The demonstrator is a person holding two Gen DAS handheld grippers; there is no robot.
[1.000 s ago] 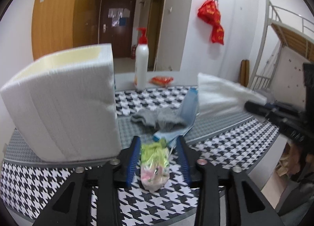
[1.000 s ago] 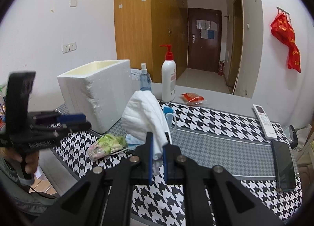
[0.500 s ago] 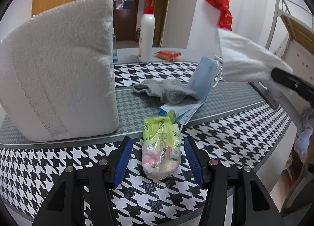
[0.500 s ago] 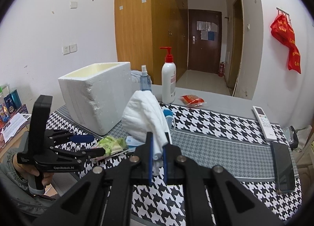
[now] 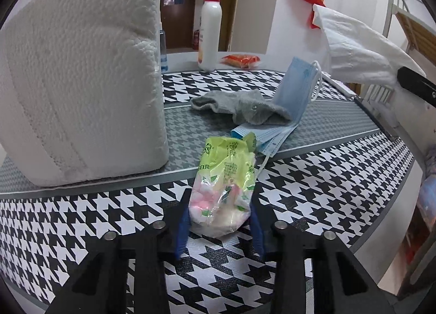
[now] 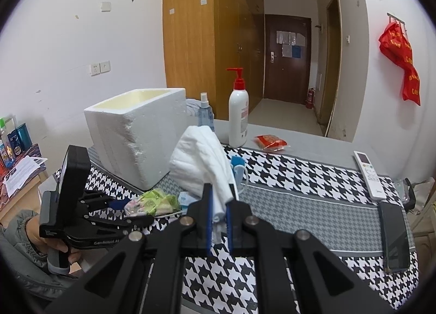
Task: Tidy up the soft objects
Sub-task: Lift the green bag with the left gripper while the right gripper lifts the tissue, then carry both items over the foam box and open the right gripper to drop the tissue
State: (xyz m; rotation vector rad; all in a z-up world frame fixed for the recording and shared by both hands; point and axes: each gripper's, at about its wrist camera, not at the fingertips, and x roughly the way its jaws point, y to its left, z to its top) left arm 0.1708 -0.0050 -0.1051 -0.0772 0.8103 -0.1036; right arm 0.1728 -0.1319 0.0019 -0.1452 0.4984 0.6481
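Green-printed packet (image 5: 224, 186), lettering unreadable

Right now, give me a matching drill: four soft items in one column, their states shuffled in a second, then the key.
Items
1. white cloth
2. green packet
3. grey sock
4. blue mask

States
A. lying loose on the grey band of the table mat
B. held up off the table in the shut right gripper
C. lying on the mat between the left gripper's pads, its jaws just closing in on it
D. partly under the sock, one end propped up

Pairs: 1-B, 2-C, 3-A, 4-D
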